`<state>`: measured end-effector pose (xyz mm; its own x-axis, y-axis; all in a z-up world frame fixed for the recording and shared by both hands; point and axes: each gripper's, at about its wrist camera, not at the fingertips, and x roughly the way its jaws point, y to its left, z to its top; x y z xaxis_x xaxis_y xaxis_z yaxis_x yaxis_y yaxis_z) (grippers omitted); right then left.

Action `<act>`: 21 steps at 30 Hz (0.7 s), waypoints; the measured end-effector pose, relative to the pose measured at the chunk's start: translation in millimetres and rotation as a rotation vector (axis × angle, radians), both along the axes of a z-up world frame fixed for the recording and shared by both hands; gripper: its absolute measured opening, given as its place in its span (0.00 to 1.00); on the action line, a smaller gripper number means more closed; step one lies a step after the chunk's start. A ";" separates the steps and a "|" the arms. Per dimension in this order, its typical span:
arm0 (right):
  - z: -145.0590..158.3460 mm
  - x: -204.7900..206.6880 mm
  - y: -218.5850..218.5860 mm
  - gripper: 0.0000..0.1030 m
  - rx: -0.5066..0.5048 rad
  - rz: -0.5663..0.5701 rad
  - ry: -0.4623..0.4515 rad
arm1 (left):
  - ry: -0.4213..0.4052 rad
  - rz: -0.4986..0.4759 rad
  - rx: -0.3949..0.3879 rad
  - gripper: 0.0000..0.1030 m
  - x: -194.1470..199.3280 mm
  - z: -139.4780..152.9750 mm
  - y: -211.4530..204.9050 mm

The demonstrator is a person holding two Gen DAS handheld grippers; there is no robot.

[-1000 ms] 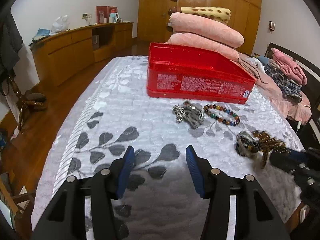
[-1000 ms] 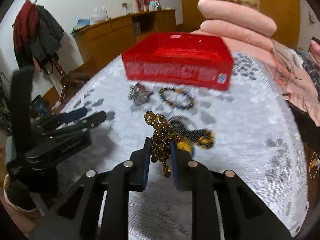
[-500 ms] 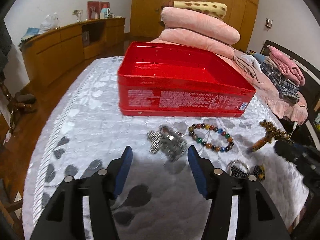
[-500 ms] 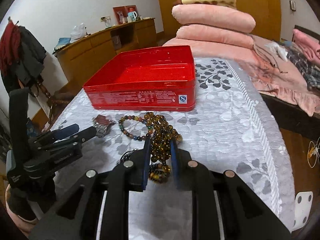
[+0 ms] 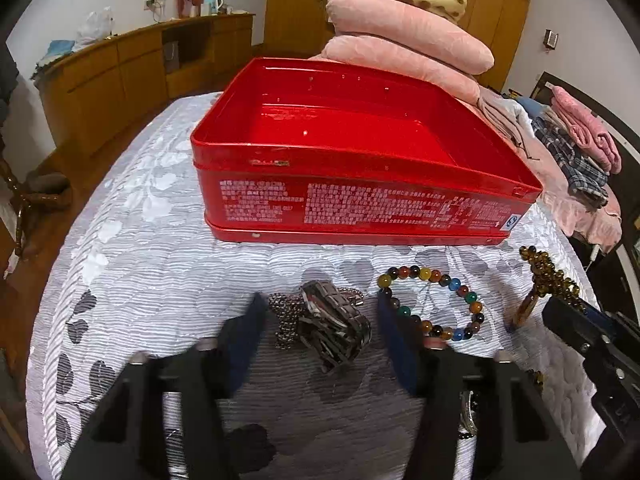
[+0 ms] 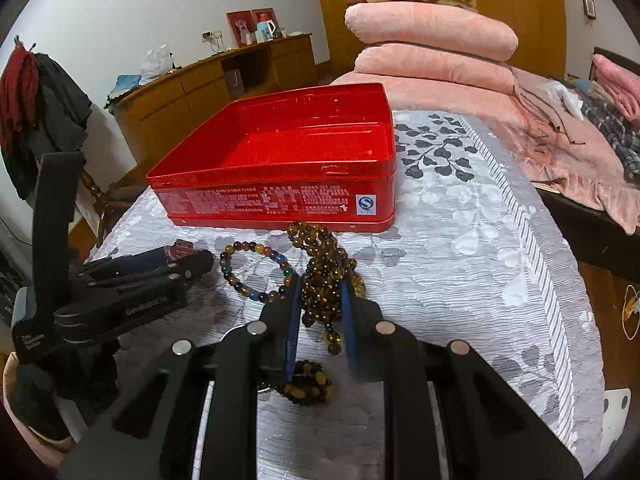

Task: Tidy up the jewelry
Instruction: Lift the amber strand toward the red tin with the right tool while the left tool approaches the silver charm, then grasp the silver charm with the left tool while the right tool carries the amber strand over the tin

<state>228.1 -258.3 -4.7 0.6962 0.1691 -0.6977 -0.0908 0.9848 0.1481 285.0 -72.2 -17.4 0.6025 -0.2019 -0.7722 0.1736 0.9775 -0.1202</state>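
An open red tin stands on the patterned bedspread; it also shows in the right wrist view. My left gripper is open, its fingers on either side of a silver metal watch and chain lying on the cover. A multicoloured bead bracelet lies just right of it, also seen from the right wrist. My right gripper is shut on a brown bead necklace and holds it above the cover, in front of the tin. More amber beads lie under it.
Stacked pink pillows lie behind the tin. A wooden sideboard runs along the left wall. Folded clothes lie on the right. The bed's edge drops off on the right.
My left gripper has moved forward to straddle the silver watch and chain. My right gripper has carried the brown necklace up and toward the tin.
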 end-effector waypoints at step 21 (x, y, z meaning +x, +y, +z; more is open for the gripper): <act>31.2 0.3 8.7 0.17 0.001 0.046 -0.059 | -0.109 -0.069 -0.094 0.32 -21.3 41.2 8.7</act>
